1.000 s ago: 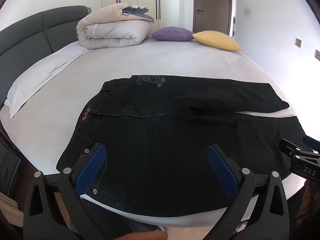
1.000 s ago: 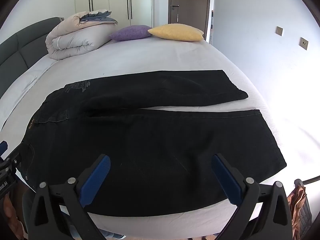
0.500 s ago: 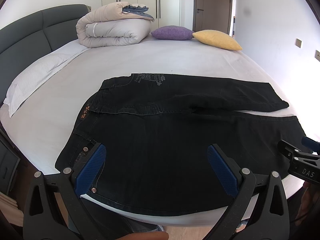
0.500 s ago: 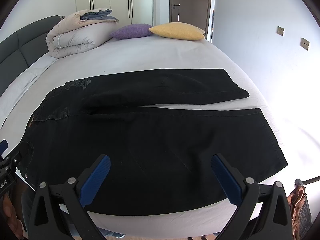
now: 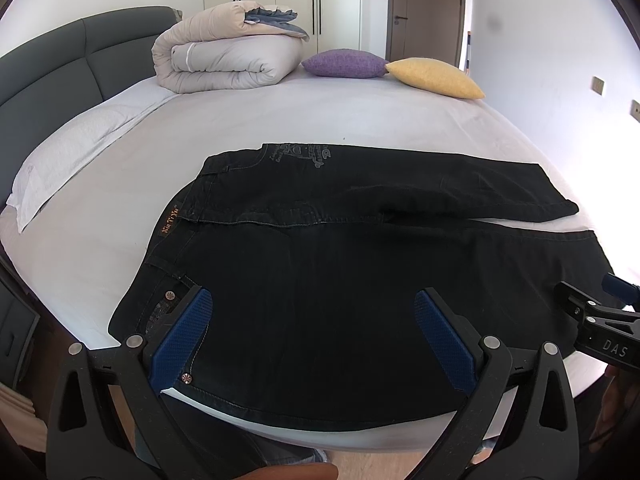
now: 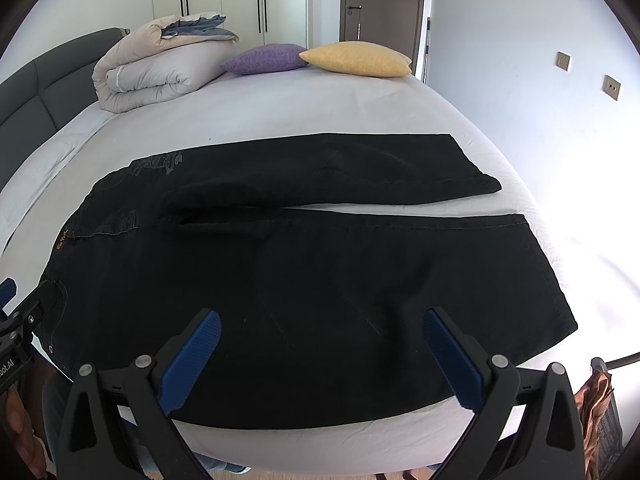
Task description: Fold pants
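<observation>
Black jeans (image 5: 352,264) lie flat on the white bed (image 5: 280,120), waistband to the left and both legs running right, slightly apart at the hems. They also show in the right wrist view (image 6: 304,264). My left gripper (image 5: 314,326) is open and empty, hovering above the near edge of the waist and thigh area. My right gripper (image 6: 322,346) is open and empty above the near leg. The right gripper's tip (image 5: 592,312) shows at the right edge of the left wrist view; the left one's tip (image 6: 20,320) shows at the left edge of the right wrist view.
A rolled duvet (image 5: 228,56), a purple cushion (image 5: 344,64) and a yellow cushion (image 5: 436,78) lie at the far side of the bed. A dark headboard (image 5: 52,68) and a white pillow (image 5: 76,148) are at the left. A wall (image 6: 520,60) stands right.
Both grippers have drawn slightly back and up from the jeans; the view has shifted a little. The jeans have not moved.
</observation>
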The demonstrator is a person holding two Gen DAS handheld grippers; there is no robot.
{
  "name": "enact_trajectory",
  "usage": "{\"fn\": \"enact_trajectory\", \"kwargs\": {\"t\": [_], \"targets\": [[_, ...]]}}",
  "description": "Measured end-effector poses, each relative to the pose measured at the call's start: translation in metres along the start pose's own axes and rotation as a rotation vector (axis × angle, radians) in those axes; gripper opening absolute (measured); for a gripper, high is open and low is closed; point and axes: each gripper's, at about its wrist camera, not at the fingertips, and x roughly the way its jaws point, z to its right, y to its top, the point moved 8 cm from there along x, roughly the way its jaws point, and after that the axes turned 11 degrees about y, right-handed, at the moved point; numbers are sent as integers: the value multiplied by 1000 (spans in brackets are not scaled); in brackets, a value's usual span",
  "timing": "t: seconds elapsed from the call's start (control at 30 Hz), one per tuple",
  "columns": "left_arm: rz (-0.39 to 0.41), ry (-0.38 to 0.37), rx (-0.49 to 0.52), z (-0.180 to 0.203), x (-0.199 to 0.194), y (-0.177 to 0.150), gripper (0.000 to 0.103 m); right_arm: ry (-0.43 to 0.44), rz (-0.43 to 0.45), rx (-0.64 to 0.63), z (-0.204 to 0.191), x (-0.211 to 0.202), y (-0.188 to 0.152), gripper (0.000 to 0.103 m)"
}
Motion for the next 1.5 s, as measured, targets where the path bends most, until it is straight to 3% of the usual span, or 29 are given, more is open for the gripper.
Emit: {"fn": "enact_trajectory", "kwargs": {"t": [1.0, 1.5], "targets": [[-8, -1, 2, 1, 4, -6, 103, 1, -9, -1, -3, 3, -4, 103], [-57, -16, 3, -2, 27, -5, 103, 4, -54, -12, -3, 17, -5, 103]]}}
